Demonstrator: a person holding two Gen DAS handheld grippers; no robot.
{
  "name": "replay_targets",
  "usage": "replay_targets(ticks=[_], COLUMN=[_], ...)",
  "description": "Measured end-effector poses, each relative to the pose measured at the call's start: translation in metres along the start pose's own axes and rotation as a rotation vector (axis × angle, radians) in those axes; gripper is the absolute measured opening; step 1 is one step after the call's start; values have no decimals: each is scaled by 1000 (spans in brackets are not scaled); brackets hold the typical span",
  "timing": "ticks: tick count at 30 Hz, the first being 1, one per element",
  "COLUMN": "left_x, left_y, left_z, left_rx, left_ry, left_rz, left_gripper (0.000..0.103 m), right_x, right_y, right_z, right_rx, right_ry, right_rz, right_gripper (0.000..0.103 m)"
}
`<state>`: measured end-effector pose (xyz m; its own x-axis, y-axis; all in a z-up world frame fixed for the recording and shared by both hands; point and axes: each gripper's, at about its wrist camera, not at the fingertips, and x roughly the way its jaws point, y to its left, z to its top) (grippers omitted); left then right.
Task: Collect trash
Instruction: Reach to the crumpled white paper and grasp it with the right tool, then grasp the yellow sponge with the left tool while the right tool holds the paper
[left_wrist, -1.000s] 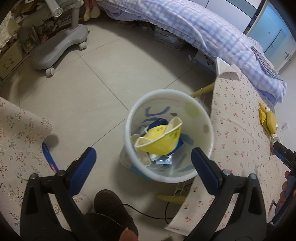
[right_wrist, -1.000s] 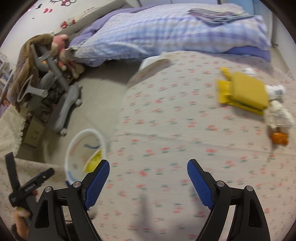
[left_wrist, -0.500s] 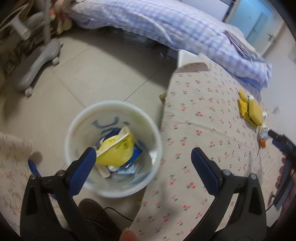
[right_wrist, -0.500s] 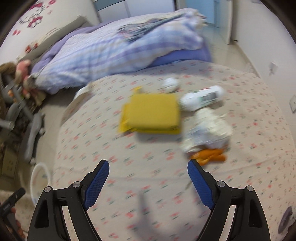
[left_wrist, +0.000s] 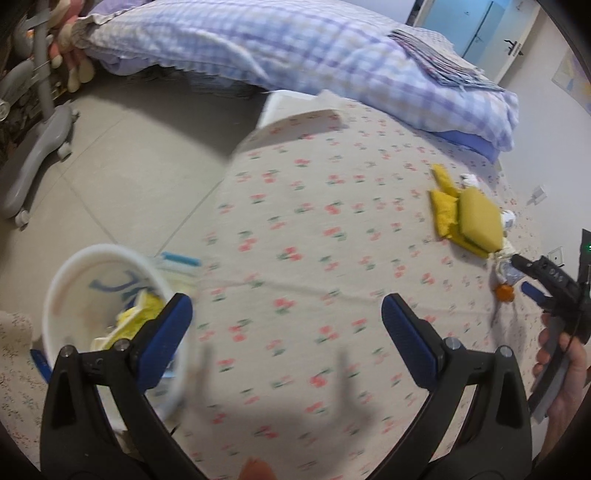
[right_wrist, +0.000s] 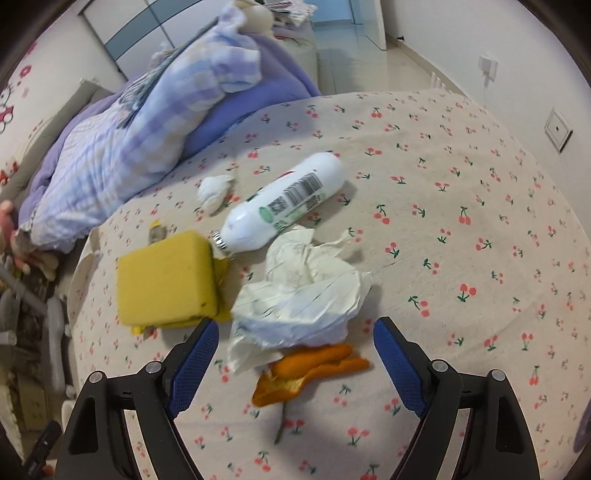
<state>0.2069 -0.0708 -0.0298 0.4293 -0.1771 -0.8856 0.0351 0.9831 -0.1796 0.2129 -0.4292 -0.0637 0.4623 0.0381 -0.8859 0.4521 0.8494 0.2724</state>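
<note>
The right gripper (right_wrist: 291, 363) hangs over the orange peel (right_wrist: 306, 369) on the cherry-print cloth (right_wrist: 461, 221). Its jaws are wide and have just been closing a little, gripping nothing. Crumpled paper (right_wrist: 303, 291) lies touching the peel, with a sponge (right_wrist: 166, 277) and a white bottle (right_wrist: 284, 203) beyond. The left gripper (left_wrist: 286, 334), jaws wide and empty, hangs by the bin (left_wrist: 70, 273), which holds what looks like yellow trash.

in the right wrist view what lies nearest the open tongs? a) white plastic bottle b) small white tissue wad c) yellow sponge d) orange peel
d: the curled orange peel lies on the cherry-print tablecloth directly between the open right tongs, just below the crumpled white paper.
</note>
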Motion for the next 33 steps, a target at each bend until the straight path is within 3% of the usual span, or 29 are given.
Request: replay_targets(ticks=[2, 7, 19, 25, 33], left_x=[4, 10, 33, 60, 85], left_y=[-17, -57, -157, -205, -239], left_z=[3, 4, 22, 32, 34], left_rx=[10, 51, 157, 204, 219], left_ry=[-4, -14, 30, 32, 43], left_rz=[-19, -66, -163, -100, -57], left_gripper=[102, 102, 102, 102, 102], right_x=[1, -4, -58, -67, -68], right_y=[-4, -11, -41, -68, -101], right_z=[1, 1, -1, 1, 5], right_rx=[14, 16, -5, 34, 85], right_ry=[-4, -10, -43, -30, -23], right_rz=[20, 62, 46, 56, 50], right_gripper=[61, 50, 49, 49, 50])
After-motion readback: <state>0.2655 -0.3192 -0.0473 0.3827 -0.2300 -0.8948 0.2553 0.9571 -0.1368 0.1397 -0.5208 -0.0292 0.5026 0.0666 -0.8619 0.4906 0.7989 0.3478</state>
